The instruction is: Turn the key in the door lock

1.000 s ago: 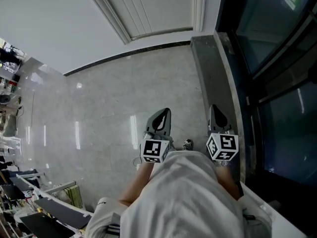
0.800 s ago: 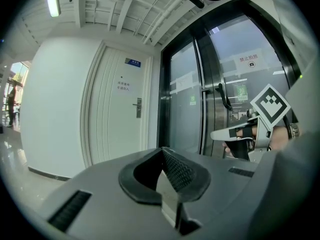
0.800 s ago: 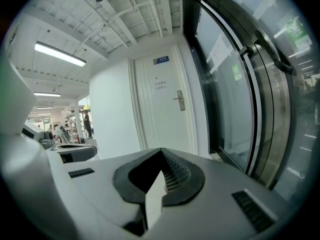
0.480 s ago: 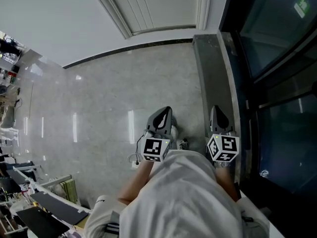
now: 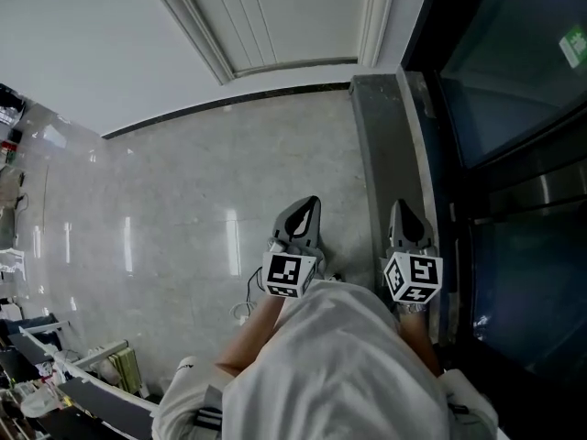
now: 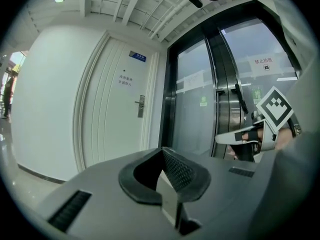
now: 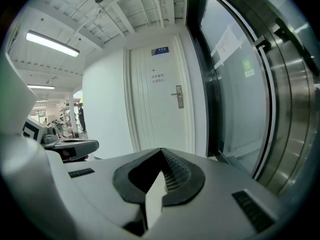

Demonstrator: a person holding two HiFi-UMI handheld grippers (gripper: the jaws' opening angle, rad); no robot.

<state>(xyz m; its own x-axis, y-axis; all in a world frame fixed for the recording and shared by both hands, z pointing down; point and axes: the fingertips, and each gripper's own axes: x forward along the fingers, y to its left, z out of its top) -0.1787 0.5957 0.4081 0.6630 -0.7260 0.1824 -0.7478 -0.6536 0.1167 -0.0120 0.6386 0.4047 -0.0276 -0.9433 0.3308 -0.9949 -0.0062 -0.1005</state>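
First: Both grippers have been carried forward over the pale floor (image 5: 183,191) since a second ago, side by side; the clutter at the head view's left edge has slid back. Left gripper (image 5: 305,207) fingers together, nothing between them. Right gripper (image 5: 402,209) the same, closed and empty.

Second: So the step in hand is the approach. How to do it well?

First: Keep on toward the white door (image 6: 115,109), clear of the glass wall (image 7: 240,84) on the right. I'd judge one gripper must open before it reaches the lock, then come in level and square to the plate — so a turn rolls about the key's own line rather than prying it sideways.

Second: And the lock itself?

First: Well apart yet, straight ahead. Door tall, panelled and shut, a small blue sign (image 7: 162,50) near the top with print beneath. By its right edge sits a narrow metal lock plate (image 7: 179,96), its lever handle sticking out to the left. Key — too small to make out from here; cannot say whether one sits in the cylinder.
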